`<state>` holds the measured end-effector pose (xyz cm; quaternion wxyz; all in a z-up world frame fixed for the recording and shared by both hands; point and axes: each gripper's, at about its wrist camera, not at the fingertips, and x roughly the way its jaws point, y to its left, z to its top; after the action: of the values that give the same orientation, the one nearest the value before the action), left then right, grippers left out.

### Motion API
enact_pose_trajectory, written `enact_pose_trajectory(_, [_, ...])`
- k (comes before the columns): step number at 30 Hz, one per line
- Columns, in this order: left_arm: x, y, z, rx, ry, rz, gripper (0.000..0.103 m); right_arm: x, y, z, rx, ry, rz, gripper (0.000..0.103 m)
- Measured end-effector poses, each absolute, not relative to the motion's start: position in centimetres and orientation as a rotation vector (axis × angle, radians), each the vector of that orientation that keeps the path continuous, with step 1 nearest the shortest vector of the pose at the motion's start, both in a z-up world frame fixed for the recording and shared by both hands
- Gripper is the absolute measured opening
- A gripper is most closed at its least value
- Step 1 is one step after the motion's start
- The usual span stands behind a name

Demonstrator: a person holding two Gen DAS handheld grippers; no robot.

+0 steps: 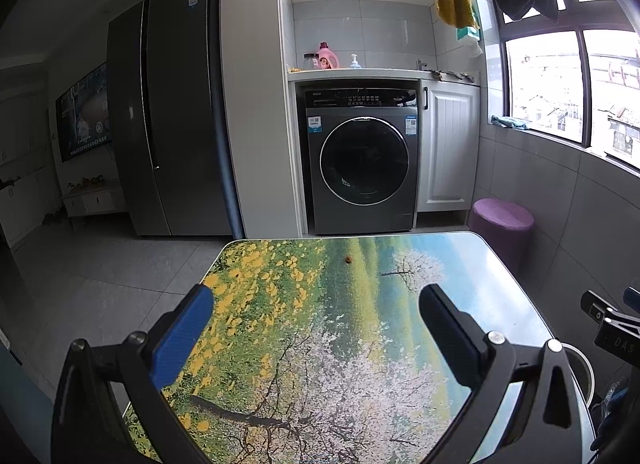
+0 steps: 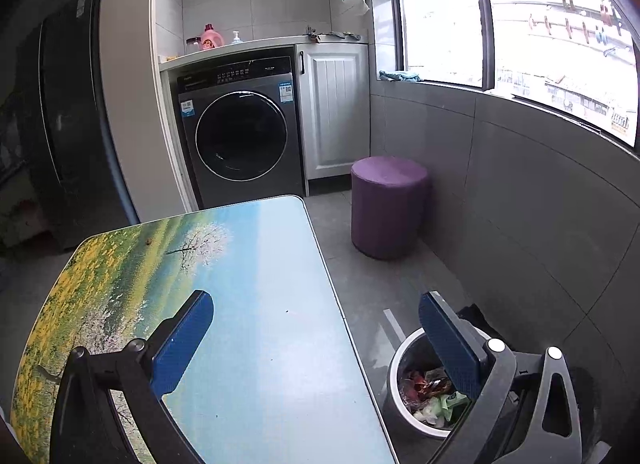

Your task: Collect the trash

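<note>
Both the left gripper [image 1: 316, 304] and right gripper [image 2: 316, 312] hover with jaws apart, holding nothing. One small brown crumb [image 1: 348, 259] lies on the table [image 1: 360, 344], toward twelve o'clock from the left gripper. Reach straight ahead, pinch it low, then carry it to the bin [image 2: 394, 368] at three o'clock

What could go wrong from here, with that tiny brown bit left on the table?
The brown crumb sits far up the table, and the open left gripper may be too coarse to pinch it. It might get knocked to the floor. The trash bin stands low beside the table, under the open right gripper, so a drop could miss.
</note>
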<state>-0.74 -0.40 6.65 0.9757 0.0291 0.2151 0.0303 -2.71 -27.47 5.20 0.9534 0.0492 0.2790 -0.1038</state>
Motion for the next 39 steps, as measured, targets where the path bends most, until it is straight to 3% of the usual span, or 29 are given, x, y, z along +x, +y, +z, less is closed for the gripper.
enact_pose_trajectory(39, [-0.78, -1.0, 6.52, 0.067, 0.473, 0.042, 0.103, -2.79, -28.19, 4.86, 0.098, 0.565, -0.243, 0.103])
